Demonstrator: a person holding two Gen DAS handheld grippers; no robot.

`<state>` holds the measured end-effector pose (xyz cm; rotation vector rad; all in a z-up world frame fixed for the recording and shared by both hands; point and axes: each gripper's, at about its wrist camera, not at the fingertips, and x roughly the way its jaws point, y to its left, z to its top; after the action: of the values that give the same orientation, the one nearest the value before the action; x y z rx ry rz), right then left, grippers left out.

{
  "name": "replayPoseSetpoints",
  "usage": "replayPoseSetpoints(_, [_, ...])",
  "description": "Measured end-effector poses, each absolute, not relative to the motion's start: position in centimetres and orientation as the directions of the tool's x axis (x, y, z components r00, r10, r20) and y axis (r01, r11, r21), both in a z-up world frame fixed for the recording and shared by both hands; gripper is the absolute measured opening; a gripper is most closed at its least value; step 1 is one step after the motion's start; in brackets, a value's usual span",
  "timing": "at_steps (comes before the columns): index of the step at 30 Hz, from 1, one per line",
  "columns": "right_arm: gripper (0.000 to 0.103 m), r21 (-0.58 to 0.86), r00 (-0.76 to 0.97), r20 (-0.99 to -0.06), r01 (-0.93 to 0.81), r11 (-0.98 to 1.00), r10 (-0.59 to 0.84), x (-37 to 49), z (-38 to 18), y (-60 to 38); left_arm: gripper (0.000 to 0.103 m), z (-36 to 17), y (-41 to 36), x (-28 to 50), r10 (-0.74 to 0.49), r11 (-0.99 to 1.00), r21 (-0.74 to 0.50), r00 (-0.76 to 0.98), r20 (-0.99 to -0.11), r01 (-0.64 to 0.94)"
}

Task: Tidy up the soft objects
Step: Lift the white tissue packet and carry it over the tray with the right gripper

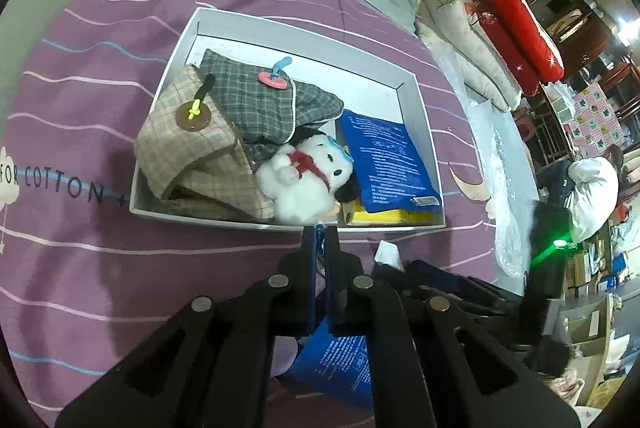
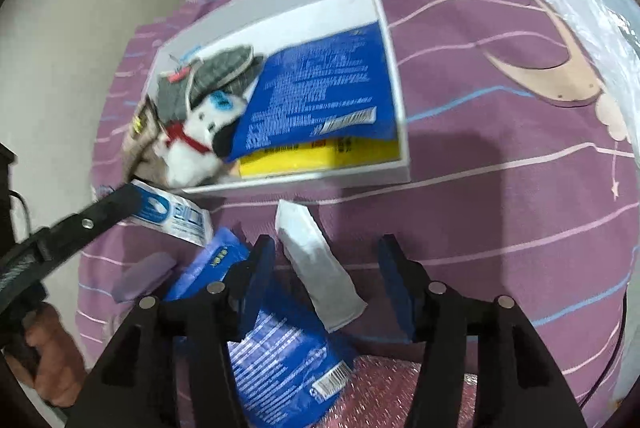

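The white box (image 1: pixel 416 100) on the bed (image 1: pixel 100 260) already holds two plaid pouches (image 1: pixel 208 132), a white plush dog (image 1: pixel 304 180) and a blue packet (image 1: pixel 384 156) over a yellow one (image 2: pixel 320 158). Left over, at the box's six o'clock: a white sachet (image 2: pixel 320 272), blue packets (image 2: pixel 280 356) and a pink bubble bag (image 2: pixel 380 388). The left gripper (image 1: pixel 319 232) is clamped on a blue-and-white packet (image 2: pixel 176 216); the right gripper (image 2: pixel 326 248) has its jaws apart astride the sachet, not gripping. Roughly half done.

White plush dog (image 1: pixel 304 180) lies in box (image 1: pixel 296 24) beside blue packet (image 1: pixel 388 156).
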<state>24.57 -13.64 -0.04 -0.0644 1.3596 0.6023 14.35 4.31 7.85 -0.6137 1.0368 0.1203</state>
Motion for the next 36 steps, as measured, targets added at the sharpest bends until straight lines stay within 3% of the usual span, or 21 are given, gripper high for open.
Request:
replayPoseSetpoints(2, [0.050,0.252,0.093,-0.942,-0.441,0.861,0.323,24.4,-0.6,-13.0,0.005,8.0,4.3,14.3,-0.189,0.828,-0.423,0.527,-0.829,-0.368])
replayPoseSetpoints(6, [0.026,0.257,0.094,-0.940,-0.441,0.860,0.329,24.1,-0.5,-12.8,0.005,8.3,4.6,14.1,-0.194,0.824,-0.436,0.544,-0.816,-0.360])
replayPoseSetpoints(9, [0.021,0.294,0.087,-0.929,-0.423,0.857,0.361,24.2,-0.3,-13.7,0.005,8.6,4.9,13.9,-0.200,0.819,-0.453,0.564,-0.801,-0.353])
replayPoseSetpoints(27, [0.017,0.520,0.156,-0.764,-0.424,0.741,0.626,24.3,4.9,-15.0,0.005,9.9,5.5,13.6,-0.221,0.780,-0.566,0.728,-0.649,-0.268])
replayPoseSetpoints(36, [0.015,0.575,0.227,-0.708,-0.364,0.733,0.668,25.1,5.5,-16.9,0.005,9.4,5.1,14.2,-0.211,0.776,-0.584,0.774,-0.597,-0.239])
